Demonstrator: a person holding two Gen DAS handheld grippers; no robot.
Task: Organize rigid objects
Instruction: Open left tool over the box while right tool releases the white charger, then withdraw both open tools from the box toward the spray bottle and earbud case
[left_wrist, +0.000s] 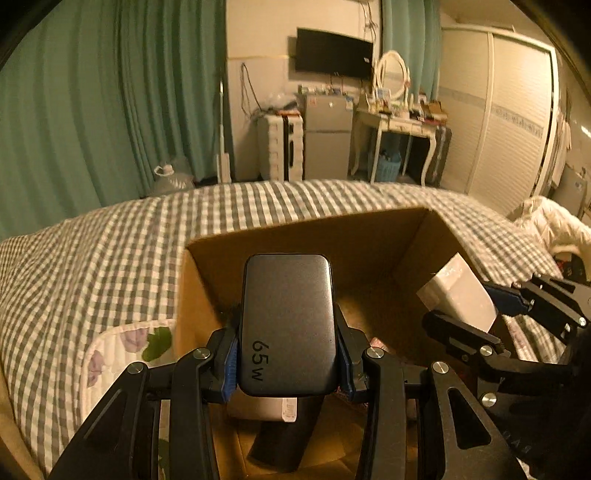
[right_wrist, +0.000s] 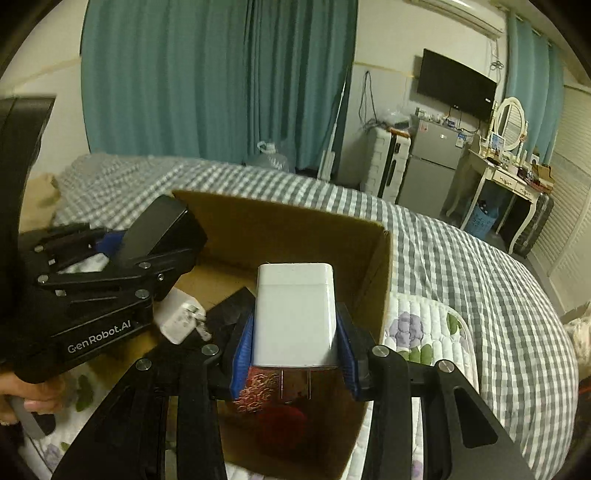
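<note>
Left claw (left_wrist: 288, 354) is clamped on a dark grey charger (left_wrist: 288, 321), its blue pads (left_wrist: 229, 363) pressing both long sides. That charger is a flat slab with rounded corners and a matte face printed "65W"; it stands up out of the jaws above the open cardboard box (left_wrist: 295, 236). Seen from the right wrist, the same charger (right_wrist: 159, 229) shows only as a black block tilted over the box's near left corner.

Right claw (right_wrist: 295, 354) grips a white charger (right_wrist: 295, 314), blue pads (right_wrist: 243, 354) tight on its two sides. It is a glossy white block with a faint seam near the top and two metal prongs (right_wrist: 295, 384) pointing down below the jaws, into the box (right_wrist: 280, 221). From the left wrist, the white charger (left_wrist: 458, 295) appears as a pale block over the box's right wall, partly covered by the right claw's dark linkage (left_wrist: 465, 339).

Inside the box lie another white plug adapter (right_wrist: 181, 317) with folded prongs, a black item (left_wrist: 284, 432) whose shape is mostly hidden by the left claw, and something red with a gold pattern (right_wrist: 262, 387), too dim and too covered to identify. The box sits on a bed with a grey-and-white check cover (left_wrist: 110, 251), beside a floral quilted pad (right_wrist: 421, 332). A hand (right_wrist: 33, 402) holding the left grip is cut off at the frame edge
</note>
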